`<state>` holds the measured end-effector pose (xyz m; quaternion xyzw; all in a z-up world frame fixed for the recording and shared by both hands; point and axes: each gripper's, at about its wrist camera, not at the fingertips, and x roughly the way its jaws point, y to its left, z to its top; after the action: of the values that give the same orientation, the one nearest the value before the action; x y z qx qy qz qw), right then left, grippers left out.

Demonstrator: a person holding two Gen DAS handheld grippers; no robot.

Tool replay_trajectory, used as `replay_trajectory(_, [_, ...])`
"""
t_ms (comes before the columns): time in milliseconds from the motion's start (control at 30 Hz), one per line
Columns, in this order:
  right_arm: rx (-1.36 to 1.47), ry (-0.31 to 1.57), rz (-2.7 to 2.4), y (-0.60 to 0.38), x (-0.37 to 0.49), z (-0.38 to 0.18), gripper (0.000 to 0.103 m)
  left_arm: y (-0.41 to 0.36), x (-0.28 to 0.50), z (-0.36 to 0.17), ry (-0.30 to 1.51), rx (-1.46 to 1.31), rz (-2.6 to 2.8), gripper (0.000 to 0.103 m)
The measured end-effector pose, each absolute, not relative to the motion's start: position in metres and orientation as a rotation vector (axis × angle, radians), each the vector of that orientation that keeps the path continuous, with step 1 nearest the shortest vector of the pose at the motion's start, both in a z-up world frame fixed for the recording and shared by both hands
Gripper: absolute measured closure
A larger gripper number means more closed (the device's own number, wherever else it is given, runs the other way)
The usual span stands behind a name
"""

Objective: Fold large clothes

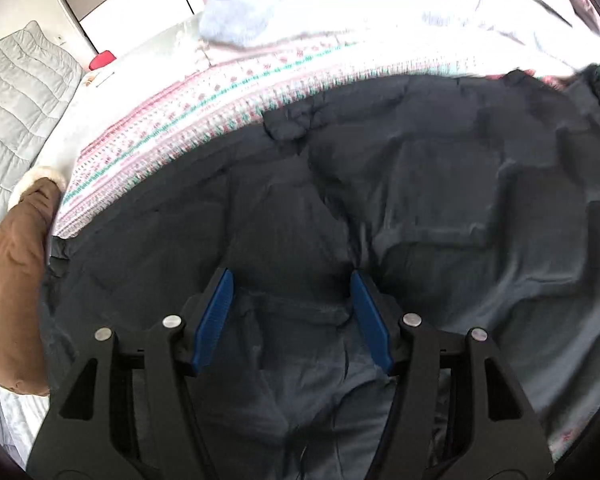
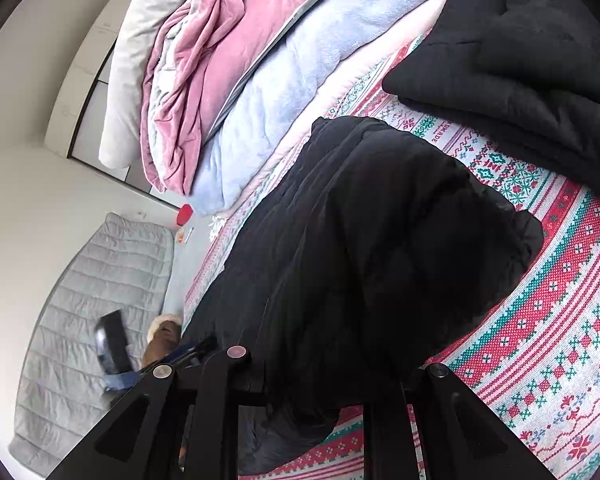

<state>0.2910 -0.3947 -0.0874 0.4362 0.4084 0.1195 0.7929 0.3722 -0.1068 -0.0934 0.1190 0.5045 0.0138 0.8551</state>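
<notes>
A large dark quilted jacket (image 1: 380,208) lies spread on a patterned red, white and green bedspread (image 1: 172,120). My left gripper (image 1: 292,280) hovers just above it, open, its blue pads (image 1: 216,316) apart with only fabric below them. In the right wrist view the same jacket (image 2: 380,240) is bunched and draped over my right gripper (image 2: 324,384). The cloth hides that gripper's fingertips, so its grip does not show. My left gripper also shows there at the jacket's far end (image 2: 188,352).
A second dark folded garment (image 2: 520,60) lies at the top right of the bedspread (image 2: 560,320). Pink and light blue blankets (image 2: 260,80) are piled along the far side. A grey quilted mat (image 2: 100,300), a brown slipper (image 1: 16,280) and a red object (image 2: 185,214) lie on the floor.
</notes>
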Motion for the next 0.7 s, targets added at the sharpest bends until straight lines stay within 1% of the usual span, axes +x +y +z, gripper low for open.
replay_trajectory(200, [0.942, 0.874, 0.275, -0.393, 0.292, -0.086, 0.084, -0.117, 0.367, -0.109, 1.038, 0.317, 0.061, 0.040])
replay_trajectory(367, [0.950, 0.868, 0.275, -0.393, 0.292, -0.084, 0.084, -0.111, 0.375, -0.093, 1.081, 0.243, 0.032, 0.040])
replay_trajectory(533, [0.946, 0.857, 0.278, -0.392, 0.292, -0.081, 0.084, -0.098, 0.397, -0.069, 1.052, 0.181, 0.076, 0.040])
replay_trajectory(700, [0.932, 0.843, 0.283, -0.391, 0.291, -0.076, 0.084, -0.100, 0.419, -0.084, 1.095, 0.212, 0.110, 0.040])
